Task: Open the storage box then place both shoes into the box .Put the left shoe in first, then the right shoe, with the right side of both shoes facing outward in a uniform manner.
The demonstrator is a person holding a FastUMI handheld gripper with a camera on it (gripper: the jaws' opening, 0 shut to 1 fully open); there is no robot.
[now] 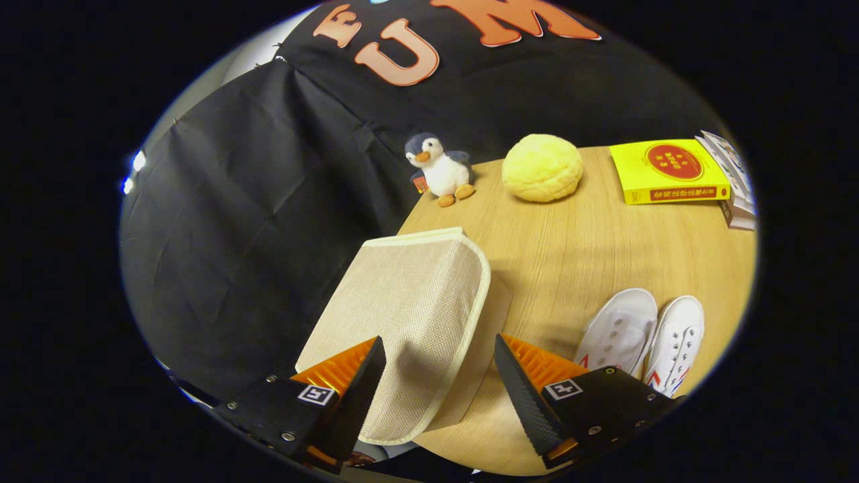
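A beige fabric storage box (409, 302) with a pale trimmed lid stands at the near left corner of the wooden table (590, 248); its lid looks down. My gripper (439, 349) is open and hovers above the box's near end, one finger on each side of it, neither pressing on it. Two white canvas shoes lie side by side on the table to the right of the box, beyond my right finger (520, 386): the left one (621, 329) and the right one (678, 342), toes pointing away from me.
A plush penguin (439, 171) and a round yellow cushion (542, 168) sit at the table's far edge. A yellow book (668, 171) lies far right beside a stack of other books (735, 188). Black cloth hangs left of the table.
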